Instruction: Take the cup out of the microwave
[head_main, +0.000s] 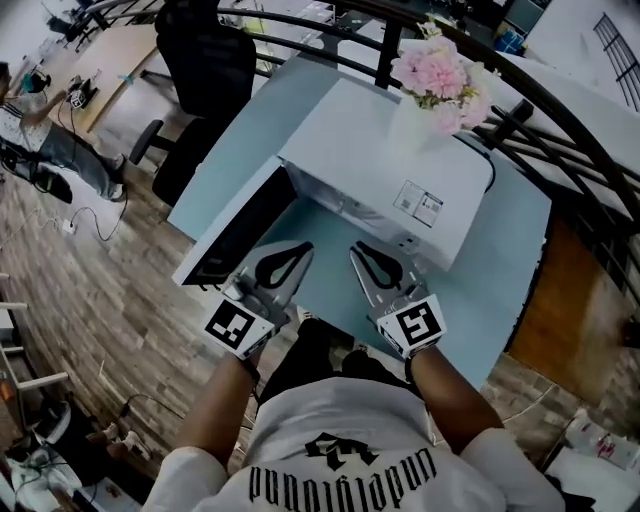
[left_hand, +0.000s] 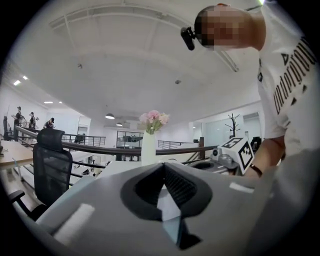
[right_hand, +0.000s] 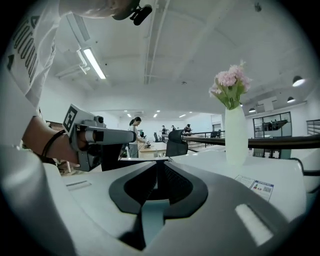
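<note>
The white microwave (head_main: 380, 150) stands on a light blue table (head_main: 500, 280), and its door (head_main: 235, 235) hangs open to the left. No cup shows in any view, since the oven's inside is hidden from above. My left gripper (head_main: 303, 250) and right gripper (head_main: 356, 250) are side by side just in front of the open oven, both pointing at it. In the left gripper view the left gripper (left_hand: 162, 166) has its tips together with nothing between them. In the right gripper view the right gripper (right_hand: 157, 163) looks the same, also with nothing held.
A white vase (head_main: 415, 120) of pink flowers (head_main: 440, 75) stands on top of the microwave. A black office chair (head_main: 200, 50) is behind the table at the left. A dark curved railing (head_main: 560, 110) runs behind and to the right. A person (head_main: 60, 140) stands far left.
</note>
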